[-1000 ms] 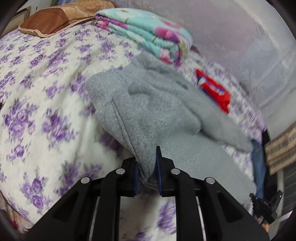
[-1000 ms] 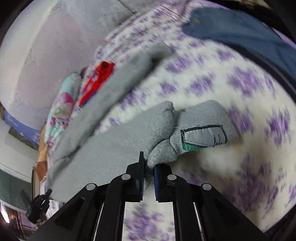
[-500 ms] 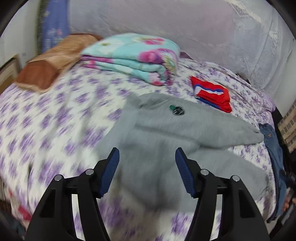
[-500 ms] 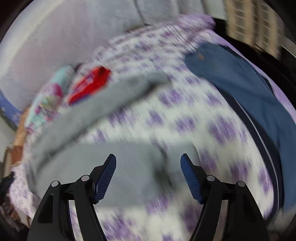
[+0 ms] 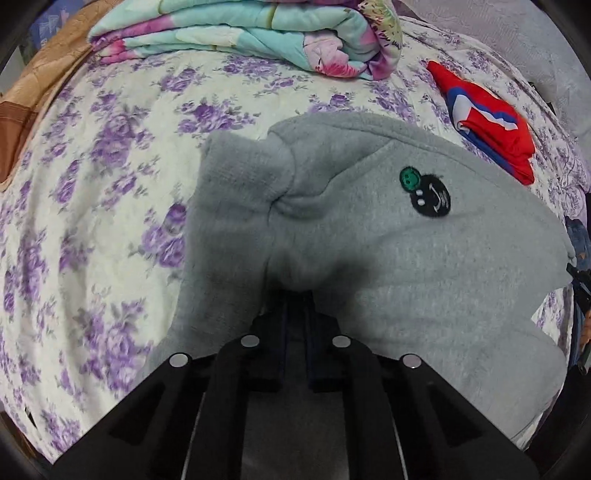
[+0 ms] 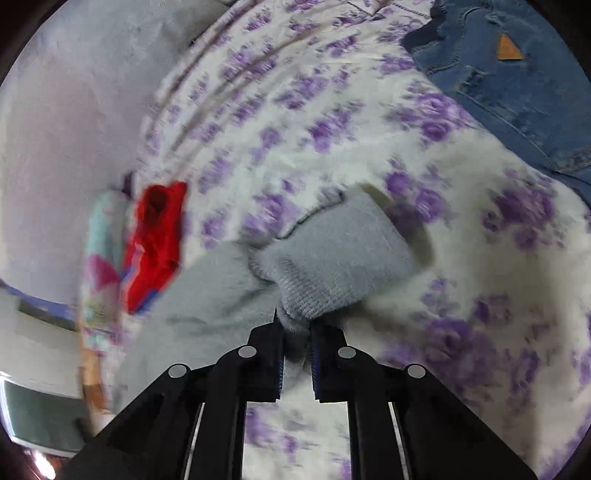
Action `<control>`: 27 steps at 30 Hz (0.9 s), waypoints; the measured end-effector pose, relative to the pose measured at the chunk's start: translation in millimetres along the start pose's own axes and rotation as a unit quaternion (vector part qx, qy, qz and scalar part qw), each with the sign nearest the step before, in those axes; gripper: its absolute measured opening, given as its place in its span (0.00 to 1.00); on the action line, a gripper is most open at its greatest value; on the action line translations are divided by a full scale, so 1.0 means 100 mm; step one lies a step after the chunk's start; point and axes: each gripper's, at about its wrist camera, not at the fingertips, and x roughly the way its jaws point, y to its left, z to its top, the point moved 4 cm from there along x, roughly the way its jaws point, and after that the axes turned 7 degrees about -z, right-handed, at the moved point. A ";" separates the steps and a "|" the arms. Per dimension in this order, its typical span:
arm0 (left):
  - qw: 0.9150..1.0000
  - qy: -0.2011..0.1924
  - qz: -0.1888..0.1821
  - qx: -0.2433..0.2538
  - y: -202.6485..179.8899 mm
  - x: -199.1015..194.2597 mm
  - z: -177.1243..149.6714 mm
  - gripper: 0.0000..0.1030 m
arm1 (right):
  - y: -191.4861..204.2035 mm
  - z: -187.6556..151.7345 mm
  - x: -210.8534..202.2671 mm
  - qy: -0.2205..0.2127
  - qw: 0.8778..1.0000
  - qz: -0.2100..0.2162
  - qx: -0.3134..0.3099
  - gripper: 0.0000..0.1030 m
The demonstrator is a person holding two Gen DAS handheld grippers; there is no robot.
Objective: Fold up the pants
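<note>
The grey sweatpants (image 5: 369, 229) lie on the purple-flowered bedspread (image 5: 92, 184), with a black and green smiley patch facing up. My left gripper (image 5: 297, 295) is shut on a fold of the grey fabric near the waistband (image 5: 236, 177); the cloth hides the fingertips. In the right wrist view my right gripper (image 6: 295, 325) is shut on the ribbed cuff end (image 6: 332, 266) of the sweatpants, with the leg trailing off to the left.
A folded floral quilt (image 5: 240, 33) and a brown pillow (image 5: 22, 92) lie at the bed's head. A folded red garment (image 5: 487, 122) sits beyond the sweatpants. Blue jeans (image 6: 509, 74) lie at the far right. A pale wall (image 6: 66, 110) borders the bed.
A second ago both grippers held grey fabric; half a second ago both were open above the pants. Now both are shut on the pants again, at new places.
</note>
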 end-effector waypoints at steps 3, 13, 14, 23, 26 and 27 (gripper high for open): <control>1.000 -0.007 0.001 0.006 0.00 -0.03 -0.14 0.06 | -0.01 -0.26 -0.20 -0.019 0.999 -0.034 -0.025 0.12; 0.999 0.010 0.003 0.040 0.02 -0.12 -0.03 0.09 | 0.03 -0.40 -0.20 -0.001 0.994 -0.092 -0.064 0.41; 0.999 0.001 0.003 0.048 0.03 -0.23 -0.04 0.19 | 0.07 -0.47 -0.39 -0.023 0.992 -0.101 -0.077 0.41; 0.990 -0.042 -0.011 0.137 0.05 -0.51 0.83 0.72 | 0.36 -1.44 -1.25 -0.085 0.985 -0.008 -0.150 0.55; 0.984 0.007 -0.051 0.170 0.01 -0.14 1.16 0.72 | 0.52 -1.65 -1.24 -0.075 0.980 -0.031 -0.182 0.55; 0.982 0.020 -0.060 0.179 0.01 -0.06 1.19 0.72 | 0.58 -1.69 -1.23 -0.075 0.977 -0.040 -0.193 0.55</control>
